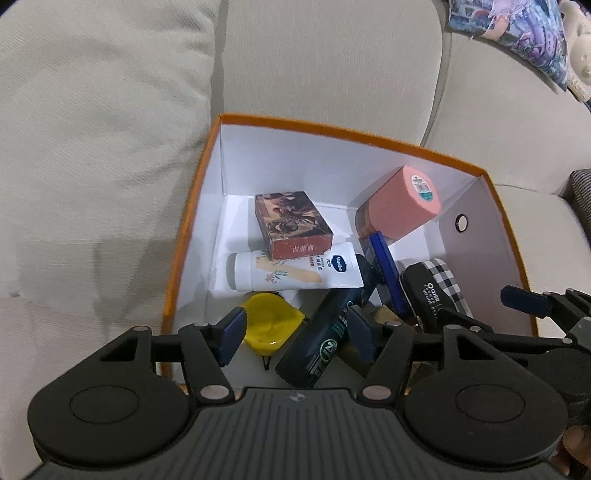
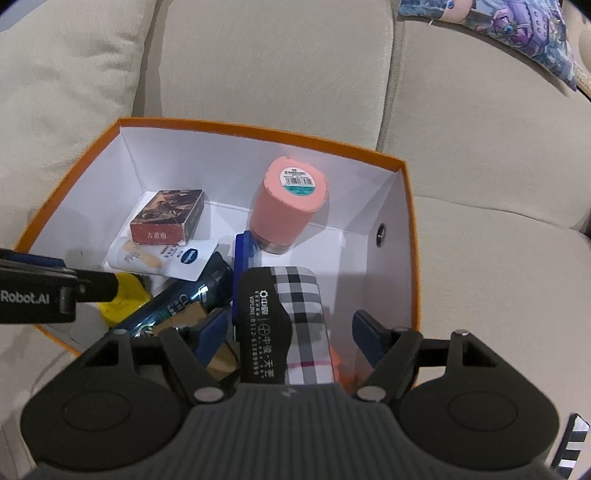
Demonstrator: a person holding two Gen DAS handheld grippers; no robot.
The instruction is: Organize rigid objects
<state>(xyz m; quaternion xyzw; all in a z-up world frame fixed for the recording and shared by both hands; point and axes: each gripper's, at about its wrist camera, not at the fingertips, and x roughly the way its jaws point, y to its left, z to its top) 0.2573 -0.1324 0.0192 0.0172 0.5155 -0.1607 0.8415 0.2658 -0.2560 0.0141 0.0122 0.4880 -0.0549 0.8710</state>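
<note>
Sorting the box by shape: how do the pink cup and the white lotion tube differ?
The pink cup stands upside down, base up; the white lotion tube lies flat. The cup is a squat cylinder, the tube long and flattened. The tube has a brown box on it; nothing rests on the cup. Both sit inside the orange box.

a cream sofa (image 1: 332, 66) fills the view, ribbed fabric, its seat cushions split by deep seams. a plump back cushion (image 1: 92, 110) of the same cloth bulges on the left. up in the far right corner lies a printed pillow (image 2: 517, 33) in purples and blues. the light is soft and even, with faint shadows on the seat.
</note>
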